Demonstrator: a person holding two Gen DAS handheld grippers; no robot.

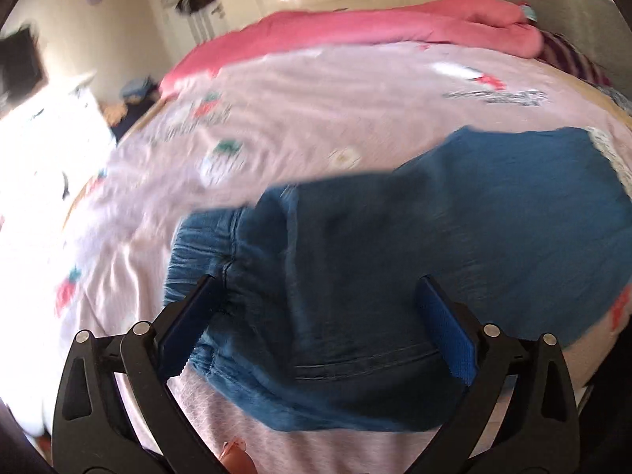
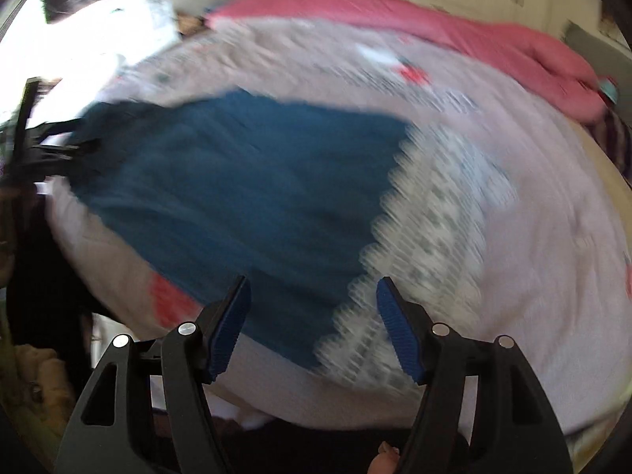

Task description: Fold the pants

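Both pictures are blurry, so small things are hard to see. The prints on the pink bed sheet (image 1: 316,91) are smeared and the words on it cannot be read. In the right wrist view, the other tool at 9 o'clock is just a dark shape against bright light. The blue pants (image 1: 395,276) are cut off at 3 o'clock in the left wrist view.

The left gripper (image 1: 316,316) hangs just over the waist end of the pants. Its two blue pads (image 1: 446,335) are wide apart, one on each side of the cloth, holding nothing. The right gripper (image 2: 314,328) hangs over the leg end, where white lace trim (image 2: 426,245) begins. Its jaws are spread wide too, and grip nothing.

The pants lie flat on the sheet in the middle of the bed. In the left wrist view they run long from the stretchy waistband (image 1: 197,252) at 8 o'clock out to the lace at 2 o'clock. A pink blanket (image 1: 355,27) is bunched along the far side of the bed, at 12 o'clock.
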